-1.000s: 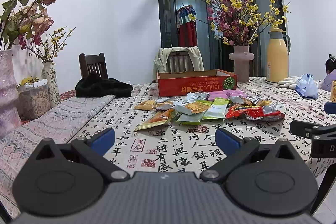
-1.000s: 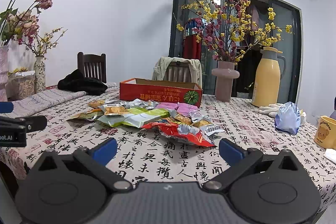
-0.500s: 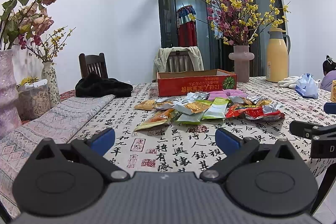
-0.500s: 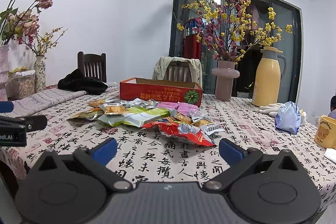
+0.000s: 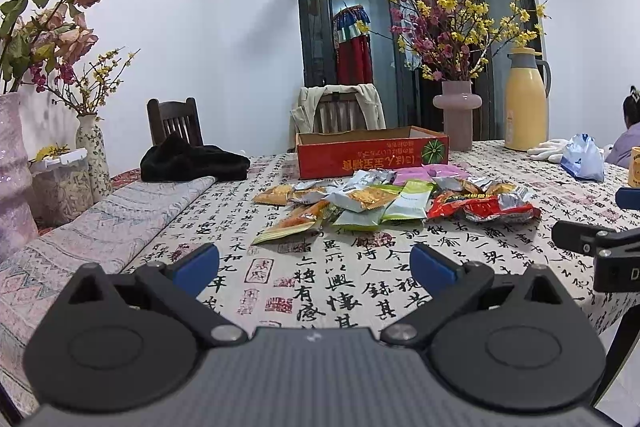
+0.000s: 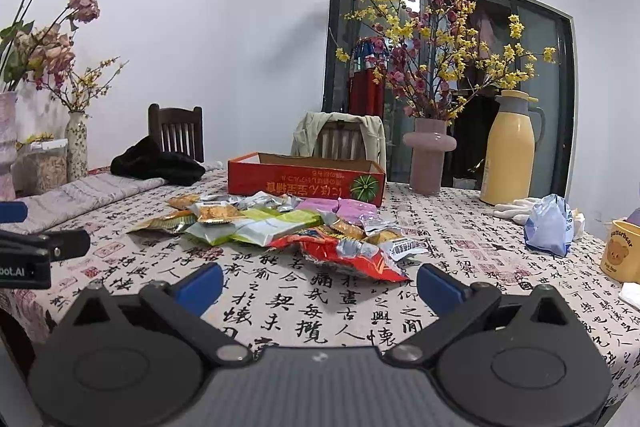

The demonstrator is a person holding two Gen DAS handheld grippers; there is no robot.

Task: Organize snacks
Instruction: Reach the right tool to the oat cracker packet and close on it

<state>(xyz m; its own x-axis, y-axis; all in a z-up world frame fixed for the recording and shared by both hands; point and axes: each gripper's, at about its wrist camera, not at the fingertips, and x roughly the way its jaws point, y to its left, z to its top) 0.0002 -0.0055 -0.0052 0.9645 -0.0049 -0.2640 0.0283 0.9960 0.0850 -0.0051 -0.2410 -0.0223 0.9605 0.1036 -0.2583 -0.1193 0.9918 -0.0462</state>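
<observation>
Tools (image 5: 314,263) (image 6: 320,285) spread, empty | snack pile (image 6: 276,227) ahead | red box (image 6: 306,179) behind

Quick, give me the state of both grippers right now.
Left gripper: open, holding nothing, short of the snack pile.
Right gripper: open, holding nothing.
</observation>
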